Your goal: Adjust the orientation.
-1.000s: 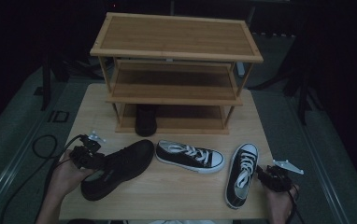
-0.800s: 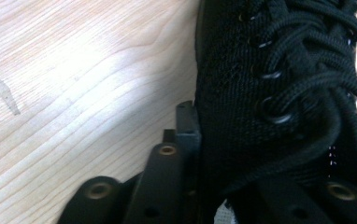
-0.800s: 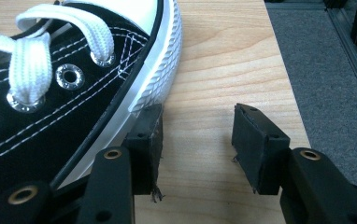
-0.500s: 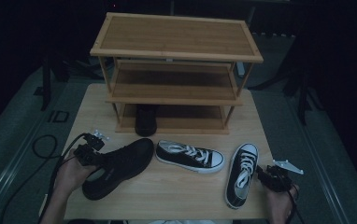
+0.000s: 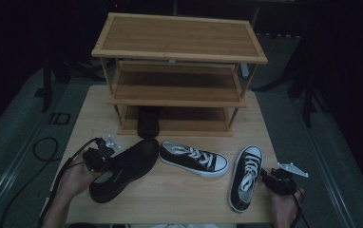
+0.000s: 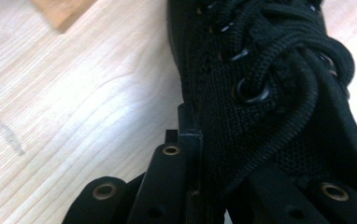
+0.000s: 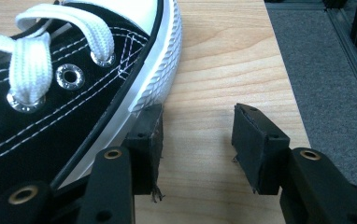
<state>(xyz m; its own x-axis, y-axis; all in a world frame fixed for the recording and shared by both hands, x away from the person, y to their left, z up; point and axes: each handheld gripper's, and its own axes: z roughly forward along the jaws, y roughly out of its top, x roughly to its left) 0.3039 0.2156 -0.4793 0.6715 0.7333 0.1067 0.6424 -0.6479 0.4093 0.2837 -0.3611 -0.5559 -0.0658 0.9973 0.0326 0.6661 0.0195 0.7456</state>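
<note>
Step in hand: we judge we are lifting the all-black shoe [image 5: 122, 168] off the table [image 5: 179, 199], likely toward the wooden rack [image 5: 179, 71].
Left tongs [image 5: 99, 156]: jaws have just closed on the shoe's side wall by the eyelets, the fabric pinched between them.
Right tongs [image 7: 197, 135]: jaws stand apart, nothing between them, one pad just beside the toe rubber of the near-right sneaker [image 5: 246, 175].
Shoe's place: near left of the table, toe pointing toward the rack.
Doing it well: we should lift slowly, since the thin fabric pinch may slip and let the shoe swing.
Count: one black shoe in hand; two black-and-white sneakers, the other [image 5: 194, 159] at centre; one dark shoe [image 5: 148, 122] on the lowest shelf; one three-shelf rack; two tongs.
</note>
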